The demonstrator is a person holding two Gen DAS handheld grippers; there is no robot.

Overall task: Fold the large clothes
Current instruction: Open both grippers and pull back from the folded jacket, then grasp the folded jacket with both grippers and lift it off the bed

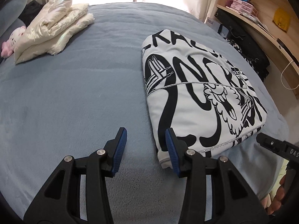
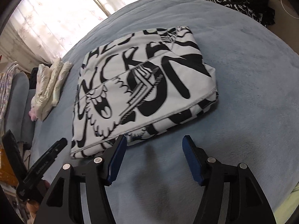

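Left gripper (image 1: 146, 137): jaws spread, nothing between them. Both blue pads (image 1: 119, 150) are above the blue bedspread (image 1: 74, 97). The right-hand pad overlaps the near left corner of the folded garment (image 1: 196, 93) in the left wrist view; contact cannot be determined.

Right gripper (image 2: 154, 143): jaws spread wide, nothing between them. The left-hand pad (image 2: 116, 158) sits at the near edge of the garment (image 2: 142, 85); the right-hand pad is over bare bedspread (image 2: 243, 93).

Garment: white fabric with a bold black print of letters and a cartoon figure, folded into a compact rectangle, lying flat on the bedspread. In the left wrist view it lies at 1 o'clock from the jaws. In the right wrist view it lies at 11 to 12 o'clock. A stitched hem runs along its near edge.

Each gripper appears in the other's view: the right gripper at 4 o'clock in the left wrist view, the left gripper at 8 o'clock in the right wrist view.

Surroundings:
- Folded cream jacket (image 1: 54, 28) at 10 o'clock, well apart from the garment.
- Pink and white plush toy (image 1: 13, 39) just beside the jacket.
- Curtains (image 2: 56, 15) at 12 o'clock behind the bed.
- Wooden shelf (image 1: 261, 18) at 2 o'clock, with dark clothing (image 1: 248, 50) piled below it.
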